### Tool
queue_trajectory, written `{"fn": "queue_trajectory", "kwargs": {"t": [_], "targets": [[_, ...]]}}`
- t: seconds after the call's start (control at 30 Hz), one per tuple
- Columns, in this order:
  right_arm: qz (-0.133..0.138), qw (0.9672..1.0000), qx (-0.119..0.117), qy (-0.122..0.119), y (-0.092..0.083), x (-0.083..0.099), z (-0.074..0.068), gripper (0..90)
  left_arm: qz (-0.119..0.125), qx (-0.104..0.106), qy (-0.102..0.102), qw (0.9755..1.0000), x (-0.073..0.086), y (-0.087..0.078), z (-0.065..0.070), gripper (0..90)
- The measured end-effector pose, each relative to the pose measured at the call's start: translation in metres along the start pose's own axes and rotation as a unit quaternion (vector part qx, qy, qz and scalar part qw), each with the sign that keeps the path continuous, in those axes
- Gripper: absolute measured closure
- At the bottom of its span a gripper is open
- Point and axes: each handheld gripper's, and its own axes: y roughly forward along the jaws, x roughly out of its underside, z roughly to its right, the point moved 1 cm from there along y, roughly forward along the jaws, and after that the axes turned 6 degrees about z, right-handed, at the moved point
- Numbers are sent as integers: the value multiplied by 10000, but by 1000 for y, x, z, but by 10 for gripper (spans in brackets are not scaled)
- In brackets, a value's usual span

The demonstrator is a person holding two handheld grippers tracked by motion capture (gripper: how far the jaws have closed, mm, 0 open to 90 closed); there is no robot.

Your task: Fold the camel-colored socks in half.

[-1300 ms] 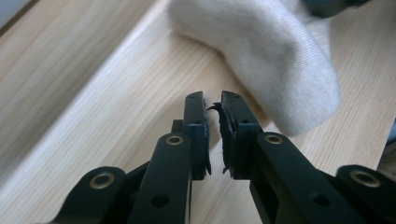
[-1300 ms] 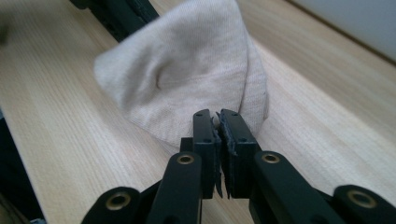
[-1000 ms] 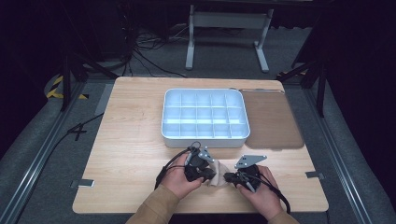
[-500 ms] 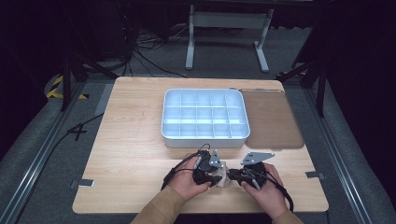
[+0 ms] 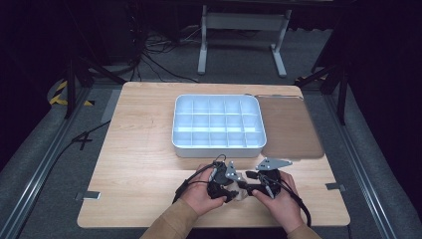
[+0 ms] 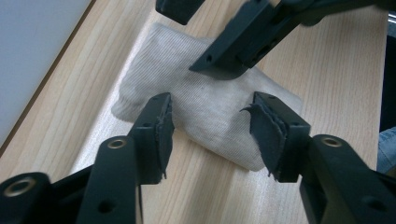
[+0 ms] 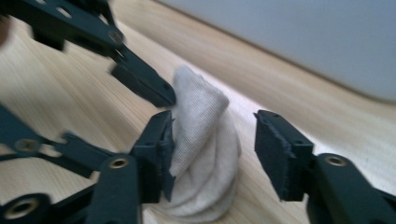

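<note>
Lying near the front edge of the wooden table (image 5: 149, 149), just ahead of the white compartment tray (image 5: 217, 122), a small beige cloth (image 5: 242, 187) is being worked between two hand-held grippers. The left gripper (image 6: 210, 126) is held with its jaws apart, the folded cloth (image 6: 205, 112) lying flat on the wood beyond them, so nothing is gripped by it; this spread stance is judged to be kept so that the near edge of the fabric can be straddled. The right gripper (image 7: 212, 140) is likewise open, one pad touching the side of the cloth (image 7: 201, 140), which is bunched upright into a peak there, while the other pad stands clear of it. A jaw tip of the left gripper (image 7: 140, 84) is seen meeting that peak from the far side, apparently so that the fabric is propped while a fold is formed. In the high view the left gripper (image 5: 221, 179) and right gripper (image 5: 263, 181) are brought close together over the cloth, both hands resting low near the table's front edge. A brown mat (image 5: 291, 127) lies beside the tray toward the right edge, untouched.
</note>
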Motion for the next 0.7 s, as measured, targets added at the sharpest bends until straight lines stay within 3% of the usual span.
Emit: {"fn": "queue_trajectory", "kwargs": {"t": [0.27,0.5,0.6,0.7], "targets": [[-380,9985,-105,377,5,7,9,466,-14,-16,-106,9999,5,-11,-2,462],[-402,9953,-469,752,10,11,12,560,56,-160,-252,9995,14,-30,-10,452],[-404,9950,-487,774,10,11,12,572,90,-175,-300,9994,16,-34,-12,450],[-419,9932,-582,912,11,12,12,644,78,-211,-333,9992,18,-36,-13,449]]}}
